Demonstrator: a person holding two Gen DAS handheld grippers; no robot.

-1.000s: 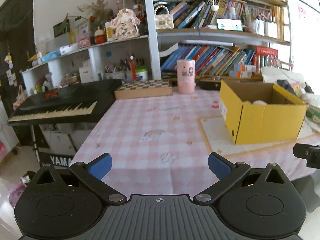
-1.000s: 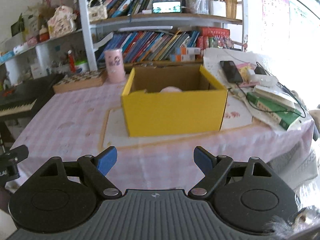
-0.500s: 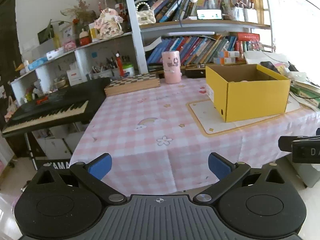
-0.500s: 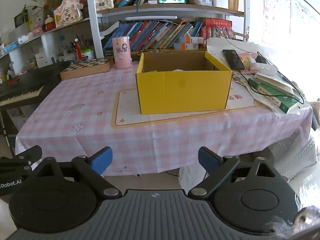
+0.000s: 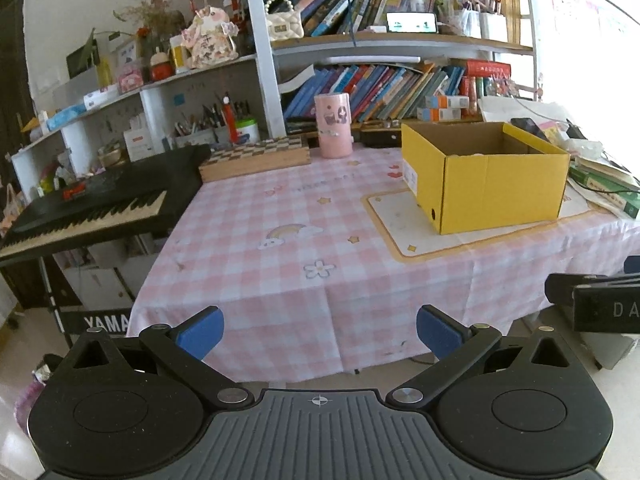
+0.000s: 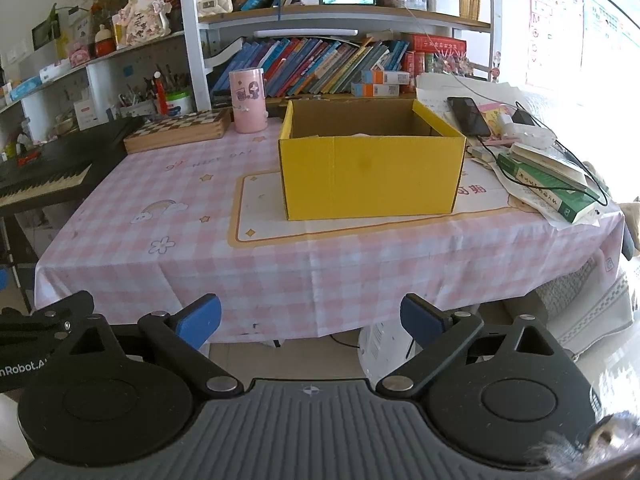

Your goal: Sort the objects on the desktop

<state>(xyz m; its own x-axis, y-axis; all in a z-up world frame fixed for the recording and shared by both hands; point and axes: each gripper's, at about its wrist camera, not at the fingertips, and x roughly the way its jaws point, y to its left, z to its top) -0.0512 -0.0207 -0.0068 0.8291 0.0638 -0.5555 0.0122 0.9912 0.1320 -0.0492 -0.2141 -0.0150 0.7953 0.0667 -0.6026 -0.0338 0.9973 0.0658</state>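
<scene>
An open yellow cardboard box [image 5: 486, 184] [image 6: 370, 178] stands on a cream mat on the pink checked tablecloth [image 5: 288, 240] [image 6: 168, 232]. A pale object barely shows inside it. My left gripper [image 5: 319, 334] is open and empty, held off the table's front edge. My right gripper [image 6: 310, 322] is open and empty, also in front of the table and below its top. The right gripper's side shows at the right edge of the left wrist view [image 5: 596, 304].
A pink cup [image 5: 333, 126] [image 6: 248, 102] and a wooden chessboard box [image 5: 254, 158] [image 6: 178, 130] stand at the table's back. A keyboard [image 5: 92, 208] is to the left. Books, a phone and cables [image 6: 536, 160] lie at the right. Bookshelves [image 6: 320, 60] stand behind.
Both grippers have pulled back from over the table to beyond its front edge, so the box and table look farther away. Both stayed open and empty.
</scene>
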